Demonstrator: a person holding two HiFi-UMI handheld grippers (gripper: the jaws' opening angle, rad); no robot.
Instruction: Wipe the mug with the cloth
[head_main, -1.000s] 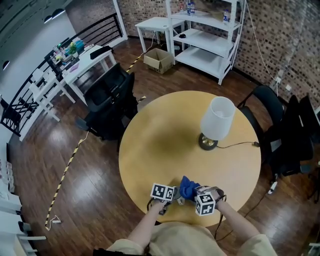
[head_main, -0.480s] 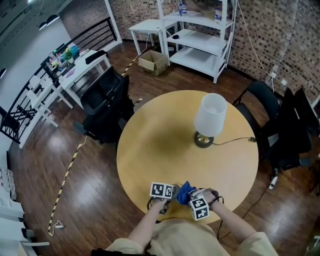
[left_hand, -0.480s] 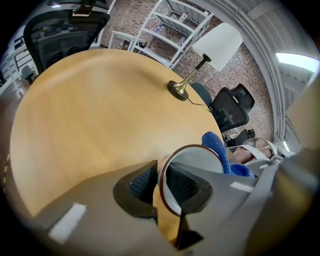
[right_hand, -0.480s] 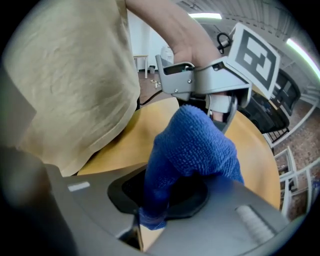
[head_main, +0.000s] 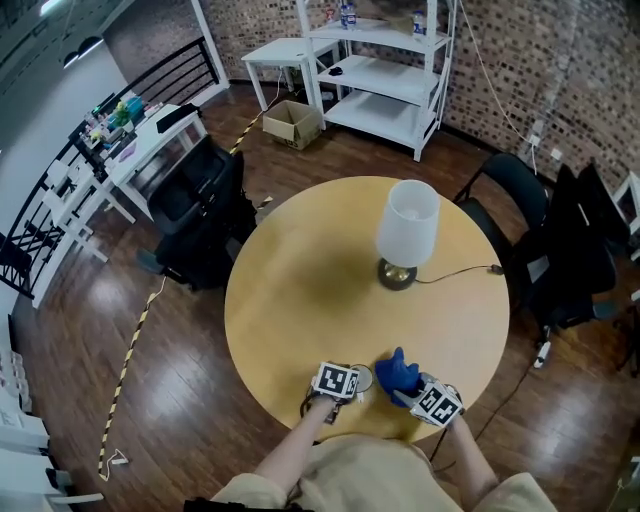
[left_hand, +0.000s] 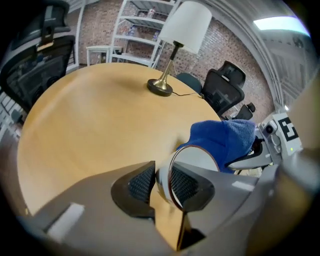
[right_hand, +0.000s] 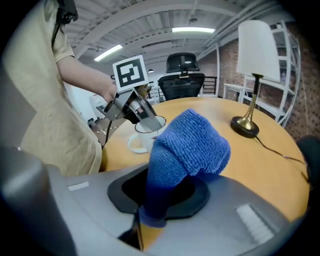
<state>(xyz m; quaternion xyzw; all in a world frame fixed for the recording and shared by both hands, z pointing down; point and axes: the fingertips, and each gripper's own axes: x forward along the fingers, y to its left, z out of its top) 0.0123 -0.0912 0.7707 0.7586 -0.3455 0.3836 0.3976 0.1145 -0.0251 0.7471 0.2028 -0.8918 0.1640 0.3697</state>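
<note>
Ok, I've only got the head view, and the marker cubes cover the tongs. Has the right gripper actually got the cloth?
Observer: Yes. The right gripper is shut on the blue cloth, which bulges up out of its tongs.
Operator: And the left one?
Observer: The left gripper straddles the wall of the mug, one tong inside and one outside; they have just been opening.
Operator: Is the mug lifted?
Observer: No, it looks to stand upright on the table, handle on the side away from the lamp.
</note>
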